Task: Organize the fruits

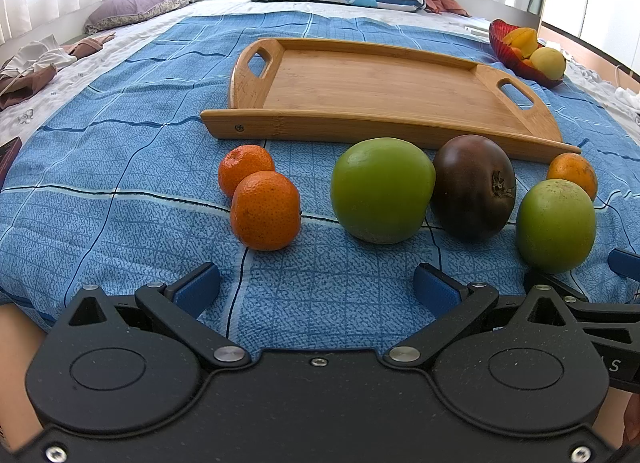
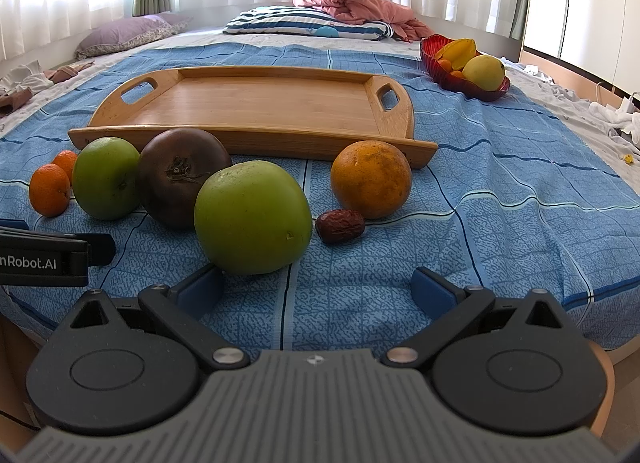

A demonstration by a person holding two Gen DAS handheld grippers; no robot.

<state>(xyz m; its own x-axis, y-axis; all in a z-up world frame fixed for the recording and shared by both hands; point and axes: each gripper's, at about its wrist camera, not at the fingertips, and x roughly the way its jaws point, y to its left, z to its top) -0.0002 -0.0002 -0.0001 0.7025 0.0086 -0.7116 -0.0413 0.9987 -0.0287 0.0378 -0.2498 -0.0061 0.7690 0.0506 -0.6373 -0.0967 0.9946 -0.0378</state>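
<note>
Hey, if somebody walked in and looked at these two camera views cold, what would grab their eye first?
Probably the row of fruit on the blue checked bedspread: two green apples with a dark purple-brown fruit between them, and small oranges at the left end. Right behind the row lies an empty wooden tray, and a red bowl of yellow fruit sits farther back on the right. Both grippers hang open in front.
</note>
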